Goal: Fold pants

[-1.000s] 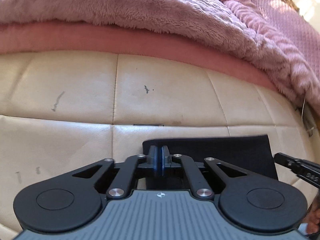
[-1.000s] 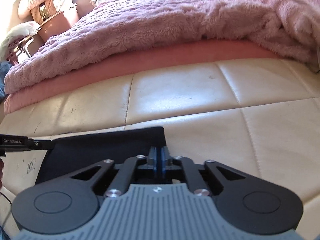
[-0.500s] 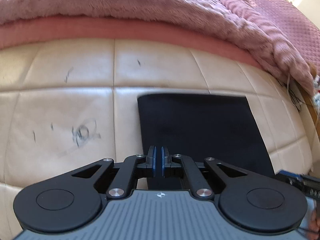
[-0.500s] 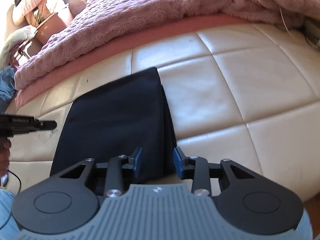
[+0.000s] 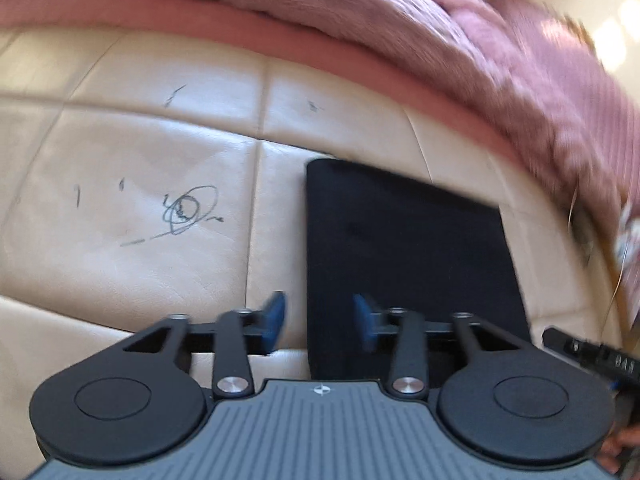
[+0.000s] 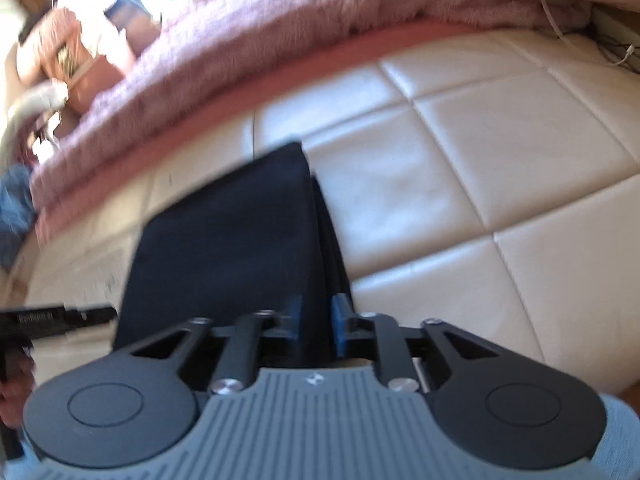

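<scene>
Pants pretty much folded, both tongs apart and holding nothing

The pants (image 5: 408, 256) lie as a flat dark rectangle on the cream quilted cushion (image 5: 132, 240). The left tongs (image 5: 319, 320) gape wide over the near left corner; the right tongs (image 6: 316, 322) sit narrower over the stacked right edge. Maybe one fold left, I'd guess. The pink blanket (image 6: 320, 32) behind isn't in the way.

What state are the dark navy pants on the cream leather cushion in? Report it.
Folded: the dark navy pants lie as a compact rectangle on the cream leather cushion, stacked layer edges showing along the right side.
</scene>
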A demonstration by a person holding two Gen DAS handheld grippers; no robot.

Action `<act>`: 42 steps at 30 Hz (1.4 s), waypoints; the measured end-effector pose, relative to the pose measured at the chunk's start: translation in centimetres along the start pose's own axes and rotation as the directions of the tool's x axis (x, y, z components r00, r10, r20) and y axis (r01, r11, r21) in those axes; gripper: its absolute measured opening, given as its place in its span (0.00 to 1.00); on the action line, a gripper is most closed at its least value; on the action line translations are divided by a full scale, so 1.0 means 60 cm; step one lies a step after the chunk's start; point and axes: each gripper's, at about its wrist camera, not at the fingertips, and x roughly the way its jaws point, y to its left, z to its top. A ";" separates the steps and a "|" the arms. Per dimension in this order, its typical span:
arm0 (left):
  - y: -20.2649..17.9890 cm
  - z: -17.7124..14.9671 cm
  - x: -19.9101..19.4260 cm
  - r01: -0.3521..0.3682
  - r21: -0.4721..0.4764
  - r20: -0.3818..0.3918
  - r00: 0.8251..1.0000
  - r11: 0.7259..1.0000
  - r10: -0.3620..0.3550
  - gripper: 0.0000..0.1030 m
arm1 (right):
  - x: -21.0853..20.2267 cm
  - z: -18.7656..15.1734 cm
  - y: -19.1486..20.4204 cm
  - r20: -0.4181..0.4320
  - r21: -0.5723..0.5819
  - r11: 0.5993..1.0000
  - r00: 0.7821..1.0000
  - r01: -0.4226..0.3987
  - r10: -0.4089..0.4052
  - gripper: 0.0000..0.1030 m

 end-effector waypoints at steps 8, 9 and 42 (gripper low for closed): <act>0.036 0.002 0.041 0.095 -0.146 -0.013 0.995 0.985 -0.098 0.41 | 0.071 0.035 -0.032 -0.044 0.125 0.989 0.996 -0.074 0.080 0.42; 0.036 0.003 0.045 0.103 -0.144 -0.014 0.994 0.984 -0.106 0.38 | 0.077 0.035 -0.033 -0.049 0.127 0.989 0.995 -0.078 0.085 0.41; 0.262 0.232 -0.016 -0.181 -0.113 0.142 0.970 0.977 0.196 0.16 | 0.364 0.149 0.364 -0.238 -0.122 0.952 0.940 -0.280 0.246 0.08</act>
